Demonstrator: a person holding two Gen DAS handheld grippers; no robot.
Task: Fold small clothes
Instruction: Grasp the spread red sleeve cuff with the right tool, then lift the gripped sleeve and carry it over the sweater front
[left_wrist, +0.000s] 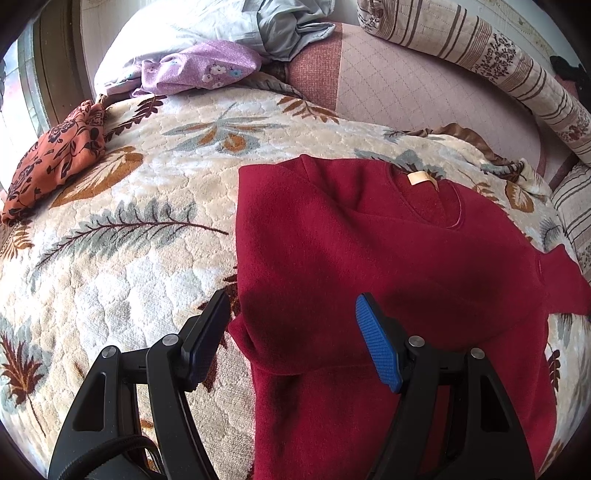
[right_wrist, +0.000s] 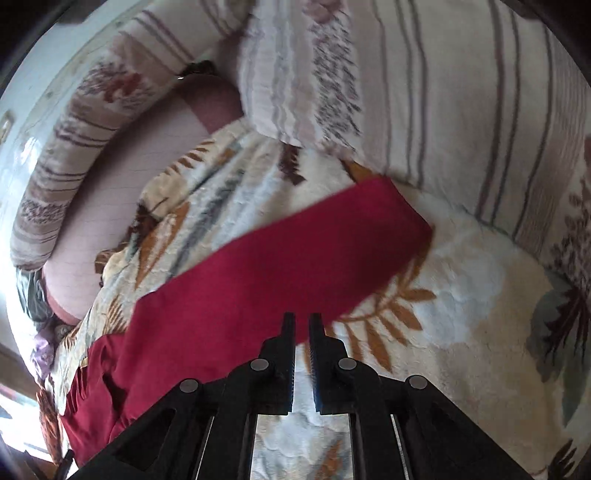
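A dark red sweater (left_wrist: 369, 240) lies flat on the leaf-patterned blanket (left_wrist: 129, 229), neck label (left_wrist: 419, 178) at the far side. One sleeve is folded across its chest. My left gripper (left_wrist: 292, 297) hovers open over the sweater's near left edge. Its blue pad (left_wrist: 376, 343) is above the red cloth, the other finger above the blanket, and nothing is pinched. In the blurred right wrist view the other red sleeve (right_wrist: 277, 258) stretches away to the upper right. My right gripper (right_wrist: 302, 317) is shut on that sleeve's near edge, with red cloth showing between its tips.
An orange floral cloth (left_wrist: 55, 158) lies at the blanket's left edge, and a purple floral cloth (left_wrist: 199, 66) and a grey-blue garment (left_wrist: 280, 26) at the back. A striped quilt roll (left_wrist: 498, 66) borders the right, also close behind the sleeve (right_wrist: 461, 110). Pink mattress (left_wrist: 406, 92) shows beyond.
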